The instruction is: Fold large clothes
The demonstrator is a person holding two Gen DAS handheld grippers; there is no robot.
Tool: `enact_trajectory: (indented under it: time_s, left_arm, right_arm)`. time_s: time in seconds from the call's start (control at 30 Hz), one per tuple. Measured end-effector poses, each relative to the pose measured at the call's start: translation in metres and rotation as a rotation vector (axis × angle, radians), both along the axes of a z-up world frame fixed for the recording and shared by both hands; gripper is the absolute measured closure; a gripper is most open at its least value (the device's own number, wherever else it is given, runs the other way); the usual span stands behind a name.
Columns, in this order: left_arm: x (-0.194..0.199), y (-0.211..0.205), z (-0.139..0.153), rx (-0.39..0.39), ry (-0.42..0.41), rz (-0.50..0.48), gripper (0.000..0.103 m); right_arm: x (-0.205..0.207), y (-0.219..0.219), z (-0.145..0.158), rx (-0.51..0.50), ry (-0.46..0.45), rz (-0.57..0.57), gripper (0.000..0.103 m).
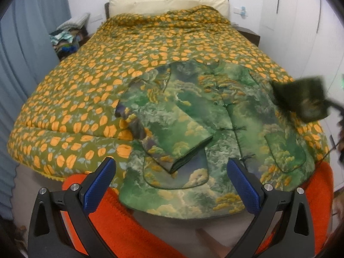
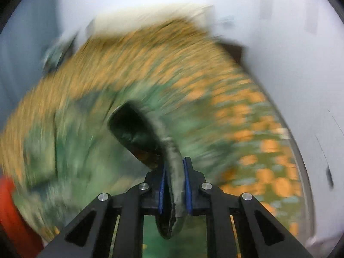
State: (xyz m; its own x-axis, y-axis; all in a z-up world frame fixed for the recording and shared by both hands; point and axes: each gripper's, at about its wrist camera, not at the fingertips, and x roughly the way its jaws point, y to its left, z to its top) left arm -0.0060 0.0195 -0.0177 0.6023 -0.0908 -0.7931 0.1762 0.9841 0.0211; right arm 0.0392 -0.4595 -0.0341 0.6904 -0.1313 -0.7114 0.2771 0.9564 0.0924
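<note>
A green landscape-print jacket point(image 1: 215, 111) lies face up on the bed near its front edge, buttons down the middle. Its left sleeve point(image 1: 163, 133) is folded across the front. My left gripper point(image 1: 172, 185) is open and empty, held just above the jacket's hem. My right gripper point(image 2: 174, 178) is shut on the cuff of the right sleeve point(image 2: 174, 157), which it holds lifted above the bed. In the left wrist view that lifted sleeve point(image 1: 301, 99) shows blurred at the right. The right wrist view is heavily motion-blurred.
The bed carries a quilt point(image 1: 107, 81) with orange flowers on olive. A cream headboard point(image 1: 167, 2) is at the back. A nightstand with piled clothes point(image 1: 68, 36) stands left, blue curtains beyond. An orange sweater point(image 1: 133, 225) is below my left gripper.
</note>
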Motion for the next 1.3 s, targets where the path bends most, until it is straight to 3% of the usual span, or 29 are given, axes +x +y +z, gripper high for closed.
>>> enact_trajectory:
  time_s: [0.13, 0.23, 0.33, 0.4, 0.47, 0.6, 0.8, 0.93, 1.0, 1.07, 1.1, 1.23, 1.3]
  left_arm:
    - [-0.001, -0.011, 0.004, 0.016, -0.022, -0.032, 0.0]
    - [0.001, -0.017, 0.005, 0.024, -0.023, -0.052, 0.0]
    - [0.007, -0.018, 0.003, 0.061, -0.027, -0.06, 0.0]
    - [0.014, -0.018, 0.0, 0.106, -0.036, -0.066, 0.0]
    - [0.023, -0.016, -0.004, 0.134, -0.041, -0.076, 0.0]
    - [0.059, -0.021, -0.032, 0.207, -0.014, -0.171, 0.0]
    - [0.094, -0.064, -0.114, 0.368, 0.066, -0.435, 0.0]
    - [0.108, -0.08, -0.167, 0.495, 0.135, -0.495, 0.0]
    - [0.112, -0.074, -0.171, 0.455, 0.148, -0.499, 0.012]
    - [0.117, -0.063, -0.161, 0.368, 0.185, -0.481, 0.079]
    - [0.121, -0.054, -0.15, 0.311, 0.197, -0.46, 0.092]
    - [0.131, -0.007, -0.088, 0.166, 0.081, -0.307, 0.093]
    - [0.142, 0.04, -0.046, 0.059, 0.02, -0.182, 0.094]
  right_arm:
    - [-0.042, -0.097, 0.035, 0.02, -0.066, -0.251, 0.088]
    - [-0.064, -0.15, 0.021, 0.04, -0.022, -0.398, 0.086]
    - [-0.085, -0.195, -0.019, 0.071, 0.082, -0.528, 0.069]
    - [-0.098, -0.214, -0.044, 0.085, 0.143, -0.584, 0.044]
    - [-0.114, -0.222, -0.058, 0.11, 0.163, -0.644, 0.044]
    - [-0.134, -0.197, -0.048, 0.133, 0.11, -0.631, 0.041]
    - [-0.12, -0.094, -0.022, 0.059, 0.014, -0.392, 0.033]
    - [-0.1, -0.024, -0.019, 0.064, -0.02, -0.213, 0.033]
    - [-0.092, 0.012, -0.019, 0.052, -0.033, -0.133, 0.033]
    - [-0.088, 0.038, -0.02, 0.039, -0.043, -0.078, 0.033]
    - [-0.088, 0.051, -0.019, 0.033, -0.049, -0.046, 0.033]
    - [-0.087, 0.085, -0.017, -0.006, -0.056, 0.029, 0.033]
    - [-0.088, 0.092, -0.017, -0.015, -0.061, 0.047, 0.033]
